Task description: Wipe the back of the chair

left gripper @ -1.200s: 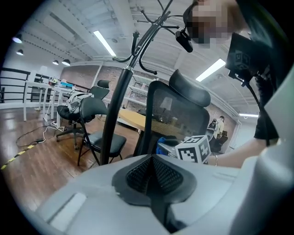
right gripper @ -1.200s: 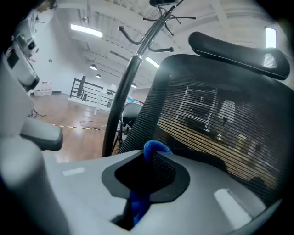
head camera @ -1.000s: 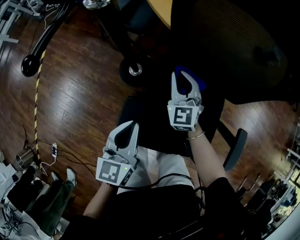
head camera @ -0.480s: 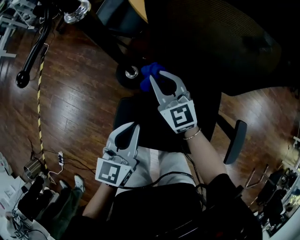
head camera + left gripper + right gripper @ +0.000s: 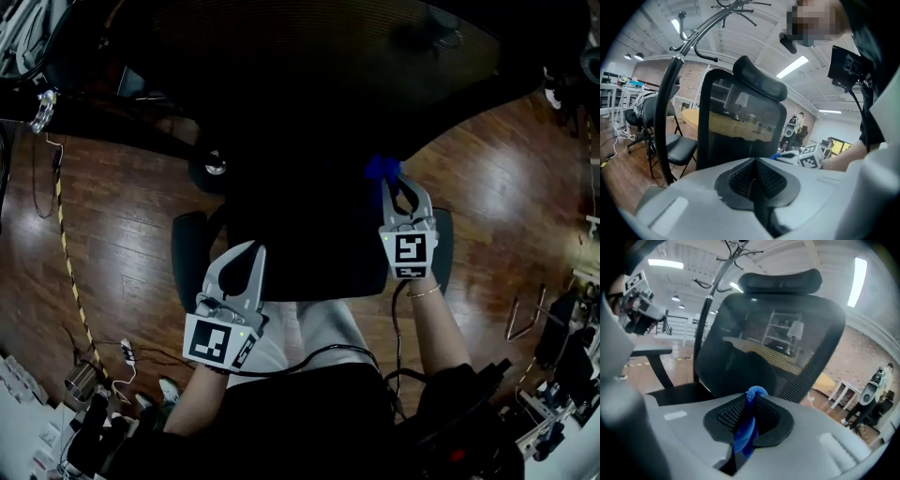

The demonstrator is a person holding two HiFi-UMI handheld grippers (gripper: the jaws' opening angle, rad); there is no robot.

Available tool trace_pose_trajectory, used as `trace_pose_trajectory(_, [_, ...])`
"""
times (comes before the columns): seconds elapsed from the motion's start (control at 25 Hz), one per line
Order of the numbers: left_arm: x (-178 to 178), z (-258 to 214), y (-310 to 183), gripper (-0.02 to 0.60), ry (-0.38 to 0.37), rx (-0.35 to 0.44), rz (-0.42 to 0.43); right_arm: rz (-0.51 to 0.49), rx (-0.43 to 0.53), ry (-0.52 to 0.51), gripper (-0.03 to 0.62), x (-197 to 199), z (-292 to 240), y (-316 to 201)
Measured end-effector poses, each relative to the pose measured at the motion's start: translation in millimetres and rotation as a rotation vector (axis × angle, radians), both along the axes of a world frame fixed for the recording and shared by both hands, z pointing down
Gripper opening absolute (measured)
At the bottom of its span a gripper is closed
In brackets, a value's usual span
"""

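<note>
Wiping step: the right hand-held gripper pinches a blue cloth facing the chair back. The left hand-held gripper idles, jaws together and empty. Next, I judge, press the cloth onto the mesh.

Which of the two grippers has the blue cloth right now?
The right gripper: the blue cloth is pinched between its closed jaws, facing the mesh chair back. The left gripper is shut with nothing between its jaws.
</note>
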State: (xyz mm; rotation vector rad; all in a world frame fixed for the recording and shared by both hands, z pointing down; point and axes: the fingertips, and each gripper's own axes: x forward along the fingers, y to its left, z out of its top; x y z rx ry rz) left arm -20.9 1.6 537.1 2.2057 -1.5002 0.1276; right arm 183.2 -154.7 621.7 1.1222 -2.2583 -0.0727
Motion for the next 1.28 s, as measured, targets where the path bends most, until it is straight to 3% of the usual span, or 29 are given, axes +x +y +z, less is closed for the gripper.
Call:
trace_pose_trajectory(0.08, [16.0,0.1,-0.3,0.008,-0.002,-0.006,0.022,0.130,-0.034,0.069,0.035,42.1,15.2,-15.2])
trace_pose_trajectory(0.16, [29.9,0.8,-1.0,0.008,-0.004,-0.008,0.031,0.200,-0.060,0.116,0.035,56.7,24.5,-28.9])
trace_pose_trajectory(0.4, [42.5,4.6,-6.4,0.008,0.025,-0.008,0.019,0.191,-0.075,0.276,0.035,28.1,55.2,-55.7])
trace_pose_trajectory(0.72, [2.3,12.8,7.1,0.008,0.048,-0.025,-0.059,0.275,-0.070,0.301,0.035,11.7,51.7,-69.4])
trace_pose_trajectory(0.84, [-18.4,18.6,15.1,0.008,0.070,-0.033,-0.071,0.193,-0.041,0.286,0.035,-27.0,49.6,-61.7])
trace_pose_trajectory(1.08, [-64.6,19.8,23.6,0.008,0.085,-0.015,-0.093,-0.136,0.039,0.298,0.035,-167.5,52.8,-24.8])
trace_pose_trajectory(1.28, [-92.9,10.5,23.0,0.008,0.136,0.006,-0.117,-0.256,0.063,0.278,0.035,-243.2,52.7,-2.9])
